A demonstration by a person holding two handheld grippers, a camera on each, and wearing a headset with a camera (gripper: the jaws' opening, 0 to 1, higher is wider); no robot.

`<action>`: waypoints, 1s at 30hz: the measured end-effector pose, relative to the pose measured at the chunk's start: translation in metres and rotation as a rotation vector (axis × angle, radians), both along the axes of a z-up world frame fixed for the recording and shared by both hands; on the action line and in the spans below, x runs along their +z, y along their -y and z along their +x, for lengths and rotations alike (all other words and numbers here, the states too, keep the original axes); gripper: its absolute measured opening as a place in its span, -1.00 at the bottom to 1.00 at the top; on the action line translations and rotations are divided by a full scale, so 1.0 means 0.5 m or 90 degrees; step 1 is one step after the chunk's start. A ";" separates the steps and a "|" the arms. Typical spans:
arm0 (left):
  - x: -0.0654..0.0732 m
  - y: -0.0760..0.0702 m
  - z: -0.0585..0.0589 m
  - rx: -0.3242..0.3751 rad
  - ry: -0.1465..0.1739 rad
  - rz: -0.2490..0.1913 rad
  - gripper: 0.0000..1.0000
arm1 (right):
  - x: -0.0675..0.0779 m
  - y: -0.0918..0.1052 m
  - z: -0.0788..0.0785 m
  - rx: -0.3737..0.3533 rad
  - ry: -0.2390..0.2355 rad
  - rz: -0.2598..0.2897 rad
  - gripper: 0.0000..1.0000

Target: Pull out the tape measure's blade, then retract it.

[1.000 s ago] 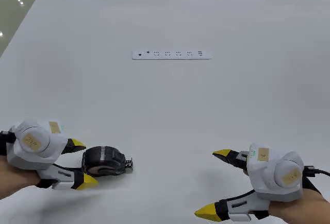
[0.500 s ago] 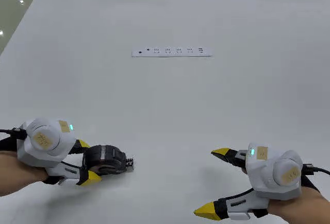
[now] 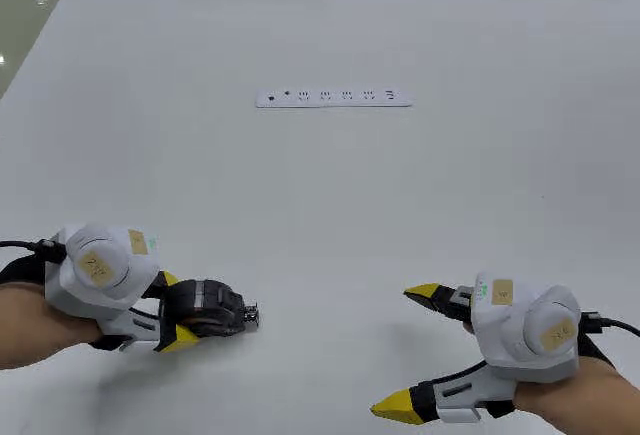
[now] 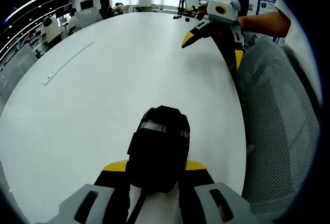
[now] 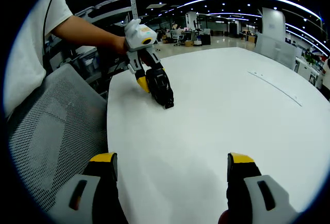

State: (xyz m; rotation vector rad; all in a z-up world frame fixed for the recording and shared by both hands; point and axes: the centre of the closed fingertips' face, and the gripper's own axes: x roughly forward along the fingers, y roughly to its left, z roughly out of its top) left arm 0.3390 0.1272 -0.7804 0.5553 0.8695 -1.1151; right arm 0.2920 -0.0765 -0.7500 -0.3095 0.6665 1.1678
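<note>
Though sticker (image 3: 97, 268) seems illegible, tape measure (image 3: 205, 307) clamped

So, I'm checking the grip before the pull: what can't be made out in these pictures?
Head view: the blade hook is too small to show whether any blade is out.
Left gripper view: the tape measure hides that hook and most of the left gripper's fingertips, so where the pads press is unseen.
Head view: the power strip's markings are too small to read.
</note>
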 end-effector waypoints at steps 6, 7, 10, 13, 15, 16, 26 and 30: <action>-0.002 -0.002 0.000 -0.027 0.005 0.013 -0.36 | -0.007 -0.004 -0.001 0.005 -0.003 -0.002 0.66; -0.002 -0.002 0.000 -0.031 0.006 0.016 -0.37 | -0.008 -0.005 -0.001 0.006 -0.004 -0.004 0.65; -0.002 -0.003 0.000 -0.048 0.011 0.026 -0.38 | -0.008 -0.007 0.003 0.008 -0.002 -0.004 0.60; -0.003 -0.005 0.002 -0.053 0.015 0.033 -0.38 | -0.005 -0.016 0.005 0.015 -0.003 0.004 0.55; -0.003 -0.005 0.002 -0.057 0.019 0.035 -0.39 | -0.009 -0.025 0.002 0.031 0.001 -0.002 0.54; -0.003 -0.004 0.001 -0.065 0.024 0.036 -0.39 | -0.012 -0.028 0.002 0.035 0.002 -0.002 0.53; -0.004 -0.004 0.000 -0.074 0.023 0.045 -0.39 | -0.028 -0.066 0.023 0.067 0.021 -0.003 0.42; -0.004 -0.004 0.001 -0.070 0.023 0.046 -0.39 | -0.032 -0.084 0.038 0.071 0.026 0.005 0.37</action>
